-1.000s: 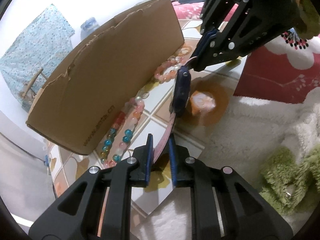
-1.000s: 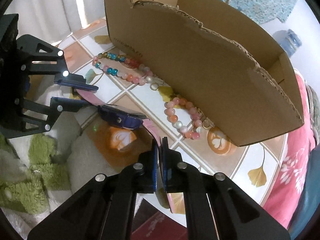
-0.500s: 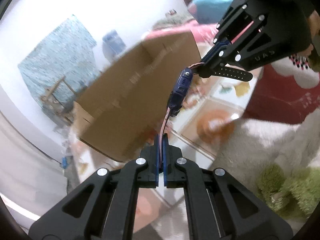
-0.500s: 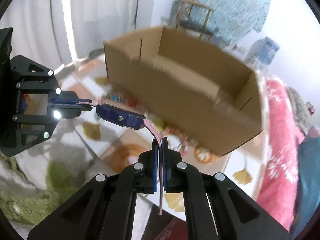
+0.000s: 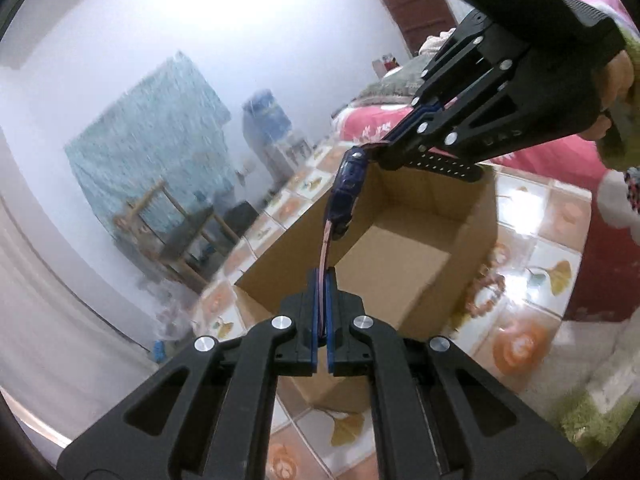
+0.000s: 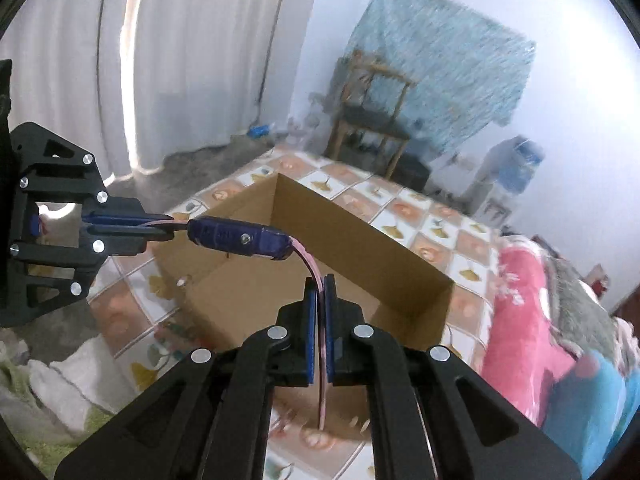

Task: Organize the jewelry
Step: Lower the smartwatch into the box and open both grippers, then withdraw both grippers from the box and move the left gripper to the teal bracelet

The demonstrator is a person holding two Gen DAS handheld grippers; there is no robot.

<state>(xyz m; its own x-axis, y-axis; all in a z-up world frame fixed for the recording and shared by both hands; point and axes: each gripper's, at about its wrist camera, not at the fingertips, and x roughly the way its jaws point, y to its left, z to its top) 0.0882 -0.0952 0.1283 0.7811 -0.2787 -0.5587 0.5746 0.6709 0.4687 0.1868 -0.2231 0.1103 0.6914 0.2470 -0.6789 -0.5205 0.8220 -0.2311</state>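
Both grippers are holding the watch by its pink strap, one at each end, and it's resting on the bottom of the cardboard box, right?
Not resting. The watch hangs in the air above the open cardboard box, stretched between the left gripper and right gripper by its pink strap, as the right wrist view shows.

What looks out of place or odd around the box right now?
Nothing damaged. The watch hangs above the open cardboard box, each strap end pinched by the left gripper and right gripper. A pink bead bracelet lies on the tiled mat outside the box.
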